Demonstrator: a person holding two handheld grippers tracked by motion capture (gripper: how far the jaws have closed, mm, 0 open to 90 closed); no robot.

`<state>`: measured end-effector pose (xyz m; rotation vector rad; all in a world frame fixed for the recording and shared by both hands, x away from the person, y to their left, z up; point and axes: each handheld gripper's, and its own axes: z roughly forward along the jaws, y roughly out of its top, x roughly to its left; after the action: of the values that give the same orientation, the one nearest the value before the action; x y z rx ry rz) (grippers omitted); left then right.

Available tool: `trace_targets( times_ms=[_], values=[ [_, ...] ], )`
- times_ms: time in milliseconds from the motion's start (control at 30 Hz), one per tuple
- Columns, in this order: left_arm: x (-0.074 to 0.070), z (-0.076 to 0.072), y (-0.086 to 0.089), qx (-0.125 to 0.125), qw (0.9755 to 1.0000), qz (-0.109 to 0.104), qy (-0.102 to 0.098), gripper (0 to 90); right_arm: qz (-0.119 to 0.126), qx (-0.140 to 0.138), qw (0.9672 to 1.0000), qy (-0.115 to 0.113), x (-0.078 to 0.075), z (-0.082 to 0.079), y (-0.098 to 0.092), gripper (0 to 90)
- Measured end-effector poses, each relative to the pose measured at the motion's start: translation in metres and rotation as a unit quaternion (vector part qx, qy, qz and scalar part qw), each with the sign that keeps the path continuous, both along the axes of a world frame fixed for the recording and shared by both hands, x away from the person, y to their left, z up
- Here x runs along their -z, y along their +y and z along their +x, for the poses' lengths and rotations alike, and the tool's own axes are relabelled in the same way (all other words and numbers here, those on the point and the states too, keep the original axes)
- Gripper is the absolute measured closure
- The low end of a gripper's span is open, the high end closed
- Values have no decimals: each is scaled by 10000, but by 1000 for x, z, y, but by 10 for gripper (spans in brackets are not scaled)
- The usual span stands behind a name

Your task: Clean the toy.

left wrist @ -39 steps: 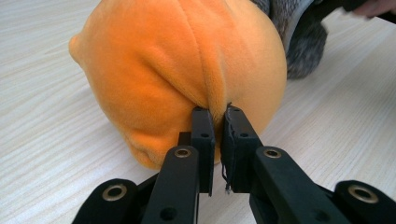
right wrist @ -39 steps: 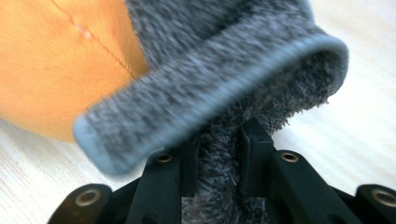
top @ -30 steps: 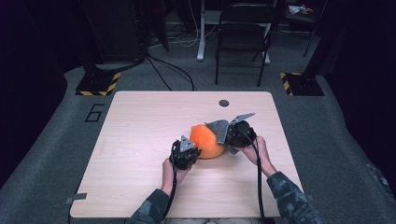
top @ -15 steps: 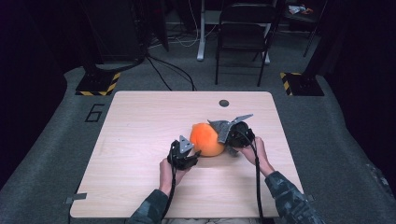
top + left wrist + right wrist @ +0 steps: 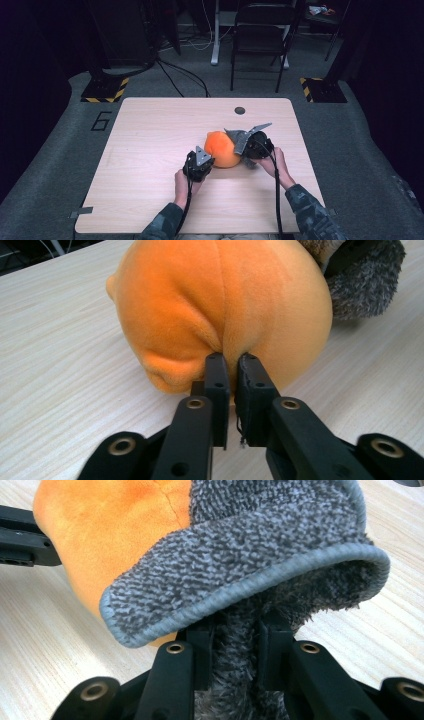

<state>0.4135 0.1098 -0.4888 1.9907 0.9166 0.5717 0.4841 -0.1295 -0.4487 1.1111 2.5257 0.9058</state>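
An orange plush toy lies near the middle of the wooden table, partly covered on its right by a grey fuzzy cloth. My left gripper meets the orange plush toy from the near left. Its jaws have just been closing and now pinch a fold of orange fabric at a crease. My right gripper is shut on the grey fuzzy cloth, with pile bunched between its jaws under the hemmed edge. In the high view the left gripper and right gripper flank the toy.
A small dark round cap sits in the tabletop near the far edge. Beyond the table stand a black folding chair, cables and hazard-striped bases on grey carpet.
Both hands stay at the plush toy. The toy has shifted slightly away from the person.
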Motion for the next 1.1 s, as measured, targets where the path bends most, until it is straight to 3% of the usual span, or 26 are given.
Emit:
trace_targets(
  times_ms=[233,367,467,633,867,1100],
  values=[
    [-15,-3,0,130,9998,-124,18,863,169,60,9998,-33,-14,0,-12,728],
    [-26,-9,-1,229,9994,-269,-18,863,799,-38,9967,-118,-33,-8,-11,730],
    [-28,-11,-2,288,9990,-337,-28,863,987,-279,9941,-339,-46,-19,2,729],
    [-25,-12,-4,325,9991,-258,-13,861,727,-457,9955,-411,-38,-25,22,726],
    [-21,-9,-2,315,9992,-241,37,859,219,-392,9979,-469,-27,-18,19,726],
    [-19,-9,-1,292,9993,-231,17,852,29,-36,10000,-28,-7,-2,0,726]
  ],
)
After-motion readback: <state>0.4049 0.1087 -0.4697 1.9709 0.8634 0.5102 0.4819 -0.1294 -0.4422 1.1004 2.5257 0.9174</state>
